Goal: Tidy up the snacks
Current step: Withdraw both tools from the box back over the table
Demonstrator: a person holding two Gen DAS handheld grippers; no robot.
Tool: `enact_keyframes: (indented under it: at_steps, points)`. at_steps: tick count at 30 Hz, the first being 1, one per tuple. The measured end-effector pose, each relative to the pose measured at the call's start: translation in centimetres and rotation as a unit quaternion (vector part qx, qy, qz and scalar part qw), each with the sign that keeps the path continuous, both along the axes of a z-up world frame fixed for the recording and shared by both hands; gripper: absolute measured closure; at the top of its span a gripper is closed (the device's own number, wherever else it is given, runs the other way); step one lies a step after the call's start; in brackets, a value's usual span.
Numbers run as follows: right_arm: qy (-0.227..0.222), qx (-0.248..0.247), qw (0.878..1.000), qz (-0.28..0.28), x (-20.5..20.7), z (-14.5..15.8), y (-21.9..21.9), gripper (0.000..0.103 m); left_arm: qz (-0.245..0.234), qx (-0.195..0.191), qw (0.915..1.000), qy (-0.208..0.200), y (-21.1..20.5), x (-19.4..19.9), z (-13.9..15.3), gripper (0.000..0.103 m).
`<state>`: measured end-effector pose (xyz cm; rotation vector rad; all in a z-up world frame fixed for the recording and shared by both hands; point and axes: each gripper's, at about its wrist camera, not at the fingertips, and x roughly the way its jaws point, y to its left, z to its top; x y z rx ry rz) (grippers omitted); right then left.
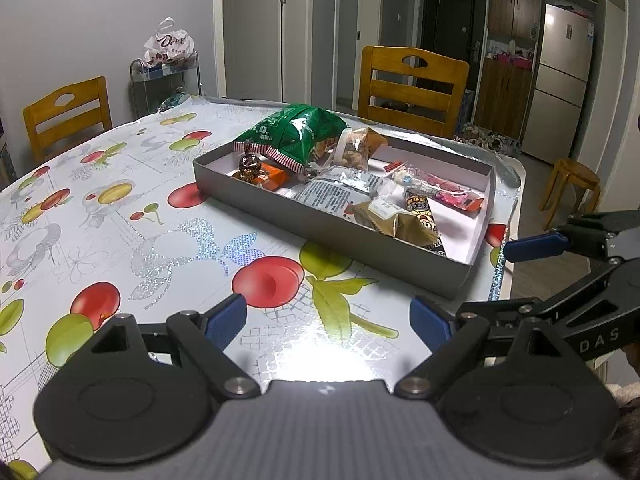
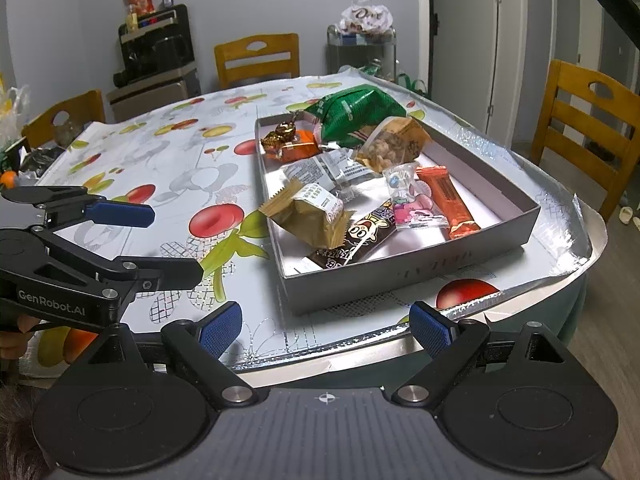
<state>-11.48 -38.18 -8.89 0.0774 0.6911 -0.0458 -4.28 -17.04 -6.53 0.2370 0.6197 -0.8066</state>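
A grey box (image 1: 320, 229) (image 2: 404, 276) on the fruit-print table holds several snacks: a green bag (image 1: 296, 130) (image 2: 356, 114), a nut pack (image 2: 394, 144), an orange bar (image 2: 450, 200), a gold pack (image 2: 308, 214), a brown chocolate bar (image 2: 356, 240) and a pink candy pack (image 2: 416, 210). My left gripper (image 1: 327, 322) is open and empty, low over the table in front of the box. My right gripper (image 2: 325, 328) is open and empty at the table's near edge, before the box. Each gripper shows in the other's view, the right one (image 1: 532, 246) and the left one (image 2: 120, 212).
Wooden chairs (image 1: 412, 84) (image 2: 588, 128) (image 2: 256, 60) stand around the table. A metal cart with a white bag (image 1: 168, 64) is by the wall. A stool (image 1: 576, 184) and fridge (image 1: 560, 80) are at right. An appliance (image 2: 156, 56) stands behind.
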Motion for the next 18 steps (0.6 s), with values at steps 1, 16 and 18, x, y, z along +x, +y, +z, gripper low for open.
enact_keyframes:
  at_steps: [1,16,18]
  points:
    - [0.000,0.000,1.000,0.000,0.00,0.00,0.00,0.012,0.000,0.000,1.0000,0.000,0.00,0.01,0.00,0.014]
    - [0.008,0.004,1.000,-0.002,0.42,-0.34,-0.11,0.012,0.000,0.002,1.0000,0.002,-0.11,0.23,-0.18,0.014]
    - [0.009,0.004,1.000,-0.002,0.44,-0.36,-0.10,0.012,0.000,0.002,1.0000,0.002,-0.11,0.25,-0.18,0.014]
